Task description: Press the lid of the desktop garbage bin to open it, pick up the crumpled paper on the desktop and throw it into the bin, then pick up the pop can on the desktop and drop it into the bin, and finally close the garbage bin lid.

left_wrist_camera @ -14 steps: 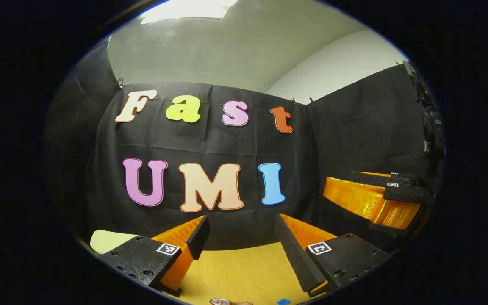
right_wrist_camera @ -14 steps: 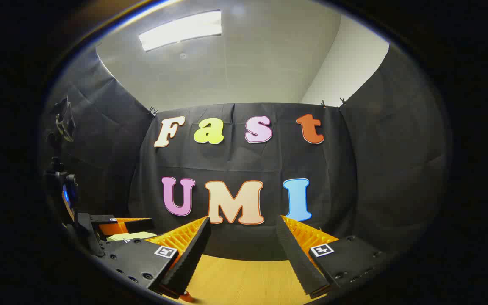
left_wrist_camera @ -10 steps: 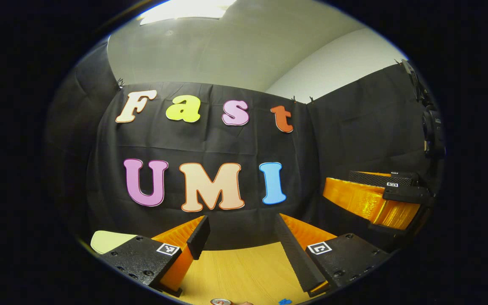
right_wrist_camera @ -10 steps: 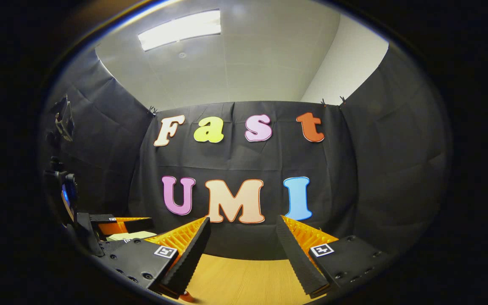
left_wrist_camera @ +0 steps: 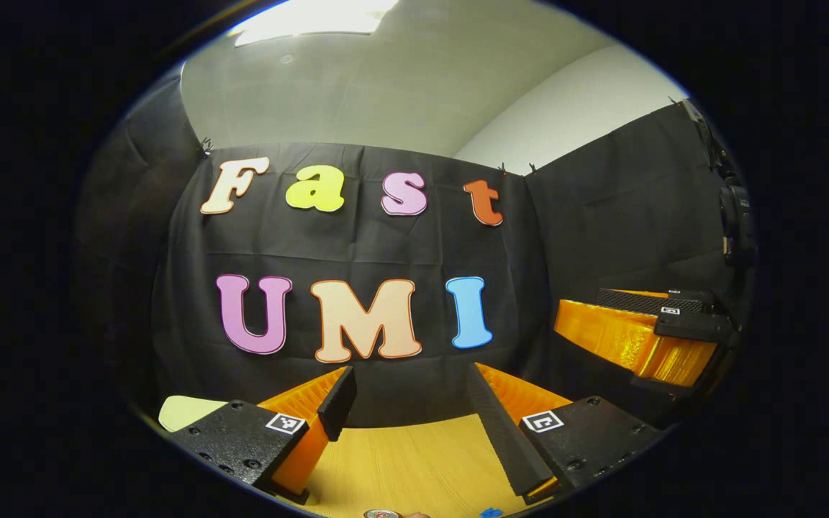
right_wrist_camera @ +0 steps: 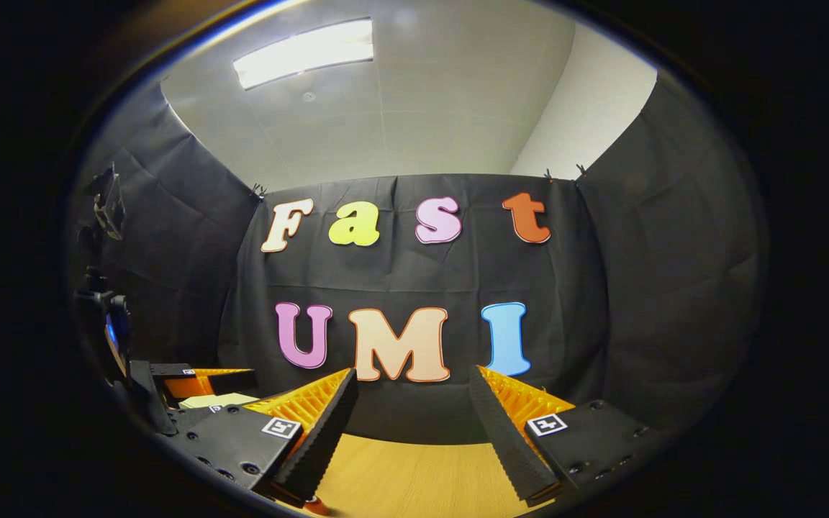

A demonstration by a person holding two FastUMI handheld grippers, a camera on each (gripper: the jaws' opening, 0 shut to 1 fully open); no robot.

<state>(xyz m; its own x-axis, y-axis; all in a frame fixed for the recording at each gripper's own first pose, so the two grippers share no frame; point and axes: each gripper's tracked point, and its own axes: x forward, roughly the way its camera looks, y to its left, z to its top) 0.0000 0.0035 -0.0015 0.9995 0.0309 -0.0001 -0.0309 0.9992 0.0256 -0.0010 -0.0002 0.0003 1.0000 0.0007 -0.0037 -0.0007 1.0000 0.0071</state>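
In the left gripper view my left gripper (left_wrist_camera: 409, 392) stands open above the wooden desktop (left_wrist_camera: 414, 460), nothing between its fingers. The silver top of the pop can (left_wrist_camera: 382, 514) peeks in at the very bottom edge, below the fingers. A pale green curved piece (left_wrist_camera: 180, 411), probably the bin, shows behind the left finger. My right gripper (left_wrist_camera: 587, 316) hangs off to the right. In the right gripper view my right gripper (right_wrist_camera: 412, 392) is open and empty over the desktop (right_wrist_camera: 414, 478); the left gripper (right_wrist_camera: 242, 381) sits at the far left with the pale green piece (right_wrist_camera: 231, 399) beside it.
A small blue item (left_wrist_camera: 486, 513) lies at the bottom edge by the can. A small red thing (right_wrist_camera: 314, 506) shows under the right gripper's left finger. Camera gear is mounted on the side walls (left_wrist_camera: 735, 216) (right_wrist_camera: 105, 208). Black cloth closes the back.
The left gripper view has tipped slightly, so the can top sits lower at the edge. Both grippers stay open and nearly still.
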